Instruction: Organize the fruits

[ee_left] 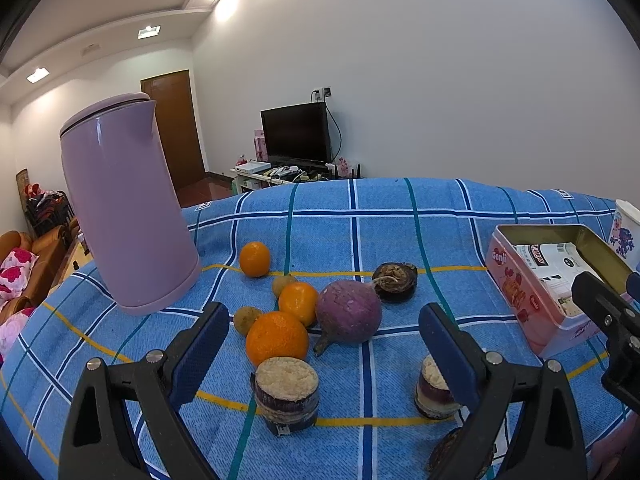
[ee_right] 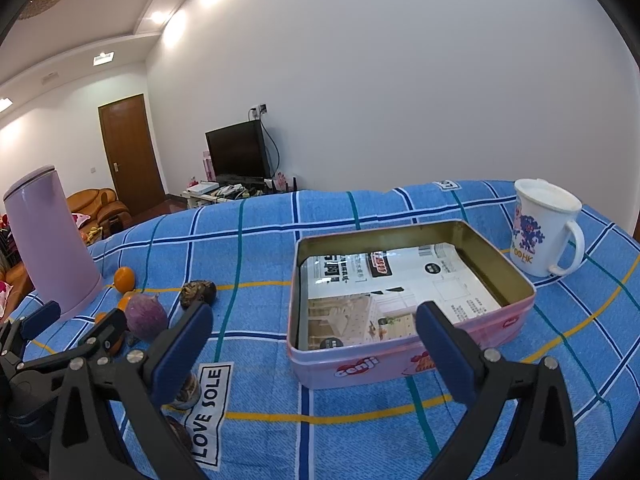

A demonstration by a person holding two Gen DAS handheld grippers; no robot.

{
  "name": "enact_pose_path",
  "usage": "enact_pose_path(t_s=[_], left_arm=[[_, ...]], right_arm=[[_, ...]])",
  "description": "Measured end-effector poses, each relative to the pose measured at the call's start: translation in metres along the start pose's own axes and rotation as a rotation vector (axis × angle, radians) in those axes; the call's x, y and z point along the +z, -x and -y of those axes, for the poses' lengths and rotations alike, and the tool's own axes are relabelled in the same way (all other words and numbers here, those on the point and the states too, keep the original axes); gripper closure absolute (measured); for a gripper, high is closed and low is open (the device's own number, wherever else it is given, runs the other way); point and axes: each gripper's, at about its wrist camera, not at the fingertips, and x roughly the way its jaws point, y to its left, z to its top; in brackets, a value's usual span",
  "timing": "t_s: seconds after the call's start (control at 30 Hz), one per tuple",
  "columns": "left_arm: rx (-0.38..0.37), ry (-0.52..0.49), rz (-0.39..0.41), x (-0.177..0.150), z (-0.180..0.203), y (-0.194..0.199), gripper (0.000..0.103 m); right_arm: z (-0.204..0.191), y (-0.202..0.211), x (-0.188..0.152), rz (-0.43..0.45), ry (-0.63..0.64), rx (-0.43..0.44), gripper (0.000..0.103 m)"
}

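three oranges (ee_left: 277, 338), two cut cylinders (ee_left: 287, 394), one tin (ee_right: 412, 308)

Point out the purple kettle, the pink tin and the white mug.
purple kettle (ee_left: 128, 208), left wrist view, middle of its body.
pink tin (ee_right: 394, 364), right wrist view, front wall.
white mug (ee_right: 536, 236), right wrist view, printed side.

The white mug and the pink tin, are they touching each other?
Apart. The right wrist view shows a strip of blue checked cloth between the white mug and the far right corner of the pink tin.
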Motion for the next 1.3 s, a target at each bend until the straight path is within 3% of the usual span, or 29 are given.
enact_pose_path(t_s=[1.3], left_arm=[[-0.002,0.001,-0.002,-0.0018,-0.0004,0.0002,0.006]], right_arm=[[-0.0033,-0.0010,-0.0015,-0.009,0.013,0.005,0.000]])
